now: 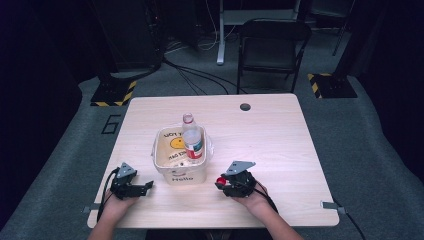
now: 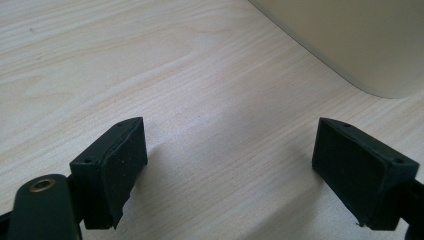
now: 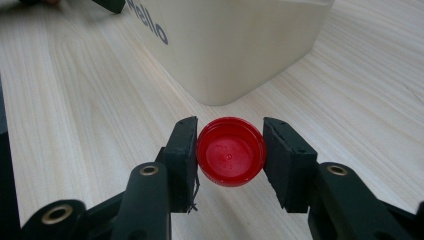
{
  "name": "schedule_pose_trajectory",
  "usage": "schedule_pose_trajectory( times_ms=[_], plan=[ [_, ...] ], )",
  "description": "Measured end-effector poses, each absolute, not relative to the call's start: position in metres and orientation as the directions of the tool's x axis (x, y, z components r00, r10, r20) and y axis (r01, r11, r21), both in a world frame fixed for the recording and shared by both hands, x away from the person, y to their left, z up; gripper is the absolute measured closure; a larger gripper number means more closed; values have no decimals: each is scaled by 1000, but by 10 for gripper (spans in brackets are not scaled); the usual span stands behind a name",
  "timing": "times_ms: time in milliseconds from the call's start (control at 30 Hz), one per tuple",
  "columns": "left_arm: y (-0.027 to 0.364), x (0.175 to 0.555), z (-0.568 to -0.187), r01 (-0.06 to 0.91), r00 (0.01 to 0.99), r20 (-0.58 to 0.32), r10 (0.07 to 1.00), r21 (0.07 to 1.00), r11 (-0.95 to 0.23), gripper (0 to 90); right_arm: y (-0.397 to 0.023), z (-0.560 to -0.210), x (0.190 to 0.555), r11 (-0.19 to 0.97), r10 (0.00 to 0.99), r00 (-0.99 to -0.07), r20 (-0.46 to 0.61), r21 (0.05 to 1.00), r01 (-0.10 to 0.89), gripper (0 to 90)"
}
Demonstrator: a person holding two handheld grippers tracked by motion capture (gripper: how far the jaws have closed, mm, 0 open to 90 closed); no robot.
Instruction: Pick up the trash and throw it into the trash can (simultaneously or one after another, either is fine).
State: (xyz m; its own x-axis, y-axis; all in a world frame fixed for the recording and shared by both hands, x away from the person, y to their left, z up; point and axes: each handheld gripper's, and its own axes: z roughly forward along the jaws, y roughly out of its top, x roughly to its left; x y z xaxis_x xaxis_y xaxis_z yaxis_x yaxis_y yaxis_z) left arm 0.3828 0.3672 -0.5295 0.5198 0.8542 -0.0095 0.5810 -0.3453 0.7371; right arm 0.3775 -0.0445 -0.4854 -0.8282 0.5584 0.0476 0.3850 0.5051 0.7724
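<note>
Red cap [image 3: 230, 158] sits pinched between the jaws of the right gripper [image 3: 230, 160], held just above the table [image 3: 75, 100], near the front corner of the cream tub [image 3: 235, 45]. In the high view the cap [image 1: 220, 180] shows as a small red spot at the tip of that gripper [image 1: 223, 183], to the right of the tub [image 1: 180, 172].

Risks, as judged: the grip bears on two narrow points of a round, smooth-looking rim; a tilt or a slight loosening could let the cap squirt out and roll across the table. The open-necked bottle [image 1: 192, 140] stands upright inside the tub, tall and probably light; a bump from the gripper on approach could tip it.

Appearance: bright red plastic, round, its inner face toward the camera, with a raised rim.

Left gripper [image 2: 230, 165] rests by the tub's other side, jaws spread wide, nothing between them.
</note>
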Motion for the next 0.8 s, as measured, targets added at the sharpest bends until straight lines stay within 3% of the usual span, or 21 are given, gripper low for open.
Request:
schedule_pose_trajectory(
  times_ms=[800],
  plan=[
    [367, 383, -530, 574, 515, -8, 857, 746, -338, 140, -32, -424, 381, 496, 512, -858, 37, 803, 330, 580]
  ],
)
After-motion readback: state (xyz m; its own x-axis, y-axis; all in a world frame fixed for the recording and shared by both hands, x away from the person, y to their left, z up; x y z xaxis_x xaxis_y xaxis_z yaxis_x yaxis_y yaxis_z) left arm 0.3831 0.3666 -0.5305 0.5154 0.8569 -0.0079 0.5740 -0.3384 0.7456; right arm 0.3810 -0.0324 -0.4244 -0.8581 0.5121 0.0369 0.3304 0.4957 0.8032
